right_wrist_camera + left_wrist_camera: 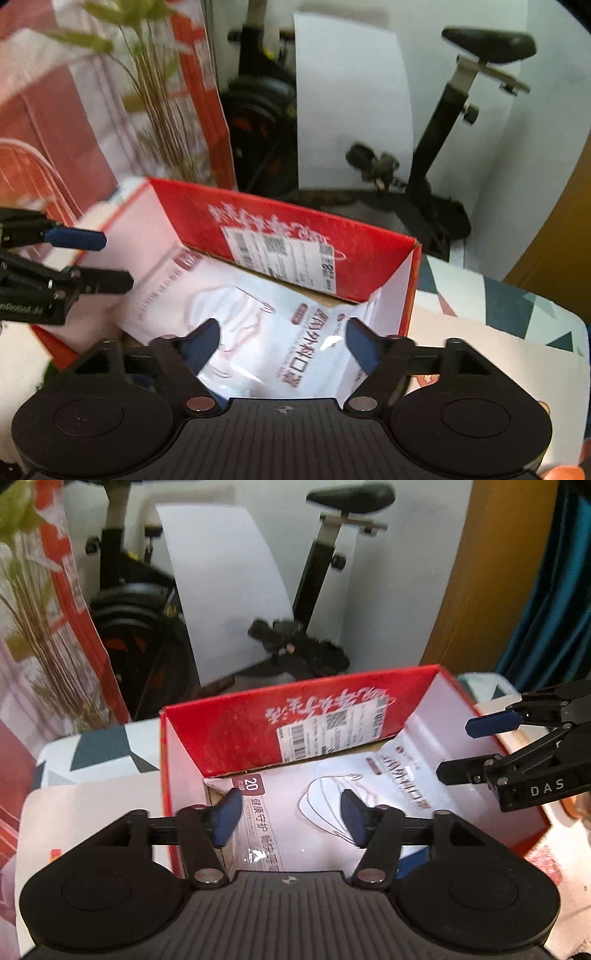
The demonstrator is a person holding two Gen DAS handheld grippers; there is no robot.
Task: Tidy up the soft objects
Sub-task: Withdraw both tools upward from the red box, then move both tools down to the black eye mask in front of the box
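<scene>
A red cardboard box [236, 723] [373, 236] with white inner walls stands open on the patterned cloth. A white plastic pack of face masks [369, 775] [266, 314] lies flat inside it. My left gripper [290, 812] hovers over the pack's near end, its blue pads spread wide and clear of the plastic. My right gripper [284, 341] hangs over the same pack from the other side, also open with nothing gripped. Each gripper appears in the other's view: the right gripper [465, 749] at the box's right wall, the left gripper [114, 260] at its left wall.
An exercise bike [317, 590] and a leaning white sheet [225, 590] stand behind the box. A plant [155, 110] and a tall red-and-white carton [74, 590] rise at the left. The geometric cloth [517, 306] covers the surface around the box.
</scene>
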